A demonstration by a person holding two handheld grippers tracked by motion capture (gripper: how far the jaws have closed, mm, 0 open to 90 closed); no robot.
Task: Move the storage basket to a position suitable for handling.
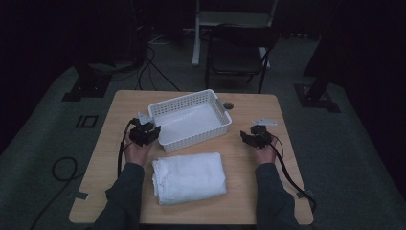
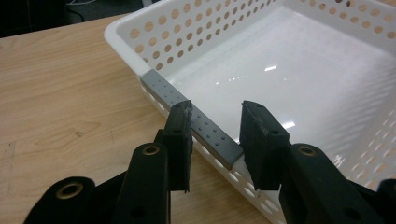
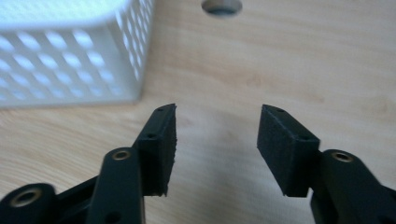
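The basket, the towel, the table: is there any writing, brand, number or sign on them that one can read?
None: no readable text stands anywhere.
White basket: plain perforated plastic, no lettering; the grey strip on its rim carries small dots, not letters.
Folded white towel: no tag or print showing.
Wooden table: bare wood grain.
Floor: a square outline mark, no words in it.
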